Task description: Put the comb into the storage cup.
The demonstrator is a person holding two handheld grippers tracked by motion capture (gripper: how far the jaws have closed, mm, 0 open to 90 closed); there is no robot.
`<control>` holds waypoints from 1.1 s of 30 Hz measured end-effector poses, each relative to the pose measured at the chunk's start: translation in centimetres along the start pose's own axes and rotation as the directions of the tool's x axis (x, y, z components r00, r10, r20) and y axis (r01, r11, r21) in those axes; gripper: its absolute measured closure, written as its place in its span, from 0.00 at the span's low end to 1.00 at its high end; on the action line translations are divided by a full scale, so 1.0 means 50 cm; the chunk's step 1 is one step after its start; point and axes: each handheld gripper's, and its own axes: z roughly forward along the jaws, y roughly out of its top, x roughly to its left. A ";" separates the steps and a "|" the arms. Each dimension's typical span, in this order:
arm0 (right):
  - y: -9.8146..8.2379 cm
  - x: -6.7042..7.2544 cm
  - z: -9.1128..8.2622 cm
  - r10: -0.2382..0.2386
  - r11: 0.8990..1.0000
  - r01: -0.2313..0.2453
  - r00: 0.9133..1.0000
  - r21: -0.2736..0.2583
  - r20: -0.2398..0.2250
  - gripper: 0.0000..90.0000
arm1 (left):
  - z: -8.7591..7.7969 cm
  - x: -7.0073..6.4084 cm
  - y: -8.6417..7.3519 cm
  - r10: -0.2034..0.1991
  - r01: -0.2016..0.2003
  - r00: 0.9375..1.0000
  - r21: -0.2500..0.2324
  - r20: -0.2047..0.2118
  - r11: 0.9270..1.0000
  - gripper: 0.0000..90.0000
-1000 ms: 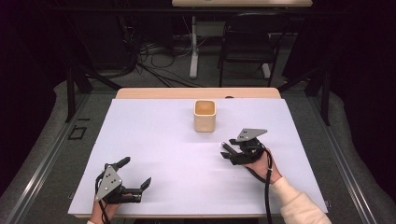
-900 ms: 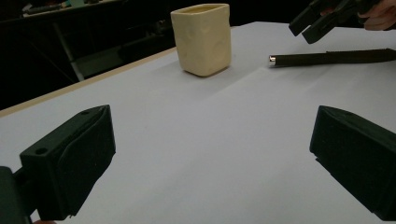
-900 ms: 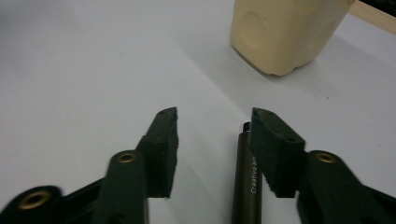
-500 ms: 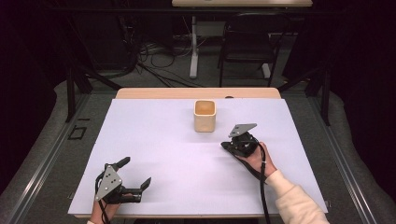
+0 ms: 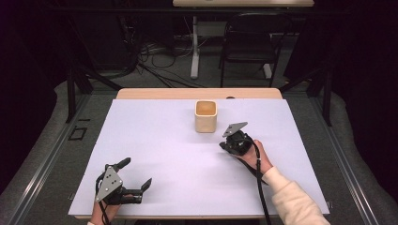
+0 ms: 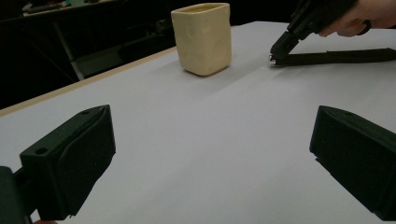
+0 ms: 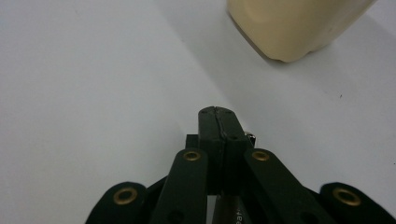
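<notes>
A cream square cup (image 5: pixel 205 116) stands upright on the white table top (image 5: pixel 155 140), toward the back middle. My right gripper (image 5: pixel 222 146) sits just to the front right of it, tips low at the surface. In the right gripper view its jaws (image 7: pixel 217 112) are pressed together, with the cup (image 7: pixel 289 28) close ahead and a small metal tip (image 7: pixel 251 136) beside them. The left gripper view shows a slim dark pen (image 6: pixel 336 57) lying level under that gripper (image 6: pixel 275 52), pinched at its tip end. My left gripper (image 5: pixel 137 172) rests at the front left, open and holding nothing.
The cup (image 6: pixel 203 37) is the one thing standing on the sheet. A wooden strip (image 5: pixel 197 93) borders the table's far edge. Behind it are a dark chair (image 5: pixel 248 42), a desk leg and floor cables. My left gripper's jaws (image 6: pixel 210 158) frame bare white surface.
My right gripper has slid left and toward the cup, sinking a little, and its jaws have gone from open to shut. The left gripper has stayed put.
</notes>
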 end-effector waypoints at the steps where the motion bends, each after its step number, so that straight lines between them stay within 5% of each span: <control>1: 0.001 -0.001 0.002 -0.001 1.000 0.001 1.000 0.010 0.004 1.00 | 0.000 0.000 0.000 0.002 -0.002 1.000 0.000 0.001 1.000 0.00; 33: -0.030 -0.069 0.002 0.100 0.991 -0.108 0.990 0.077 0.100 1.00 | -0.001 0.000 0.000 0.003 -0.003 1.000 0.000 -0.007 1.000 0.00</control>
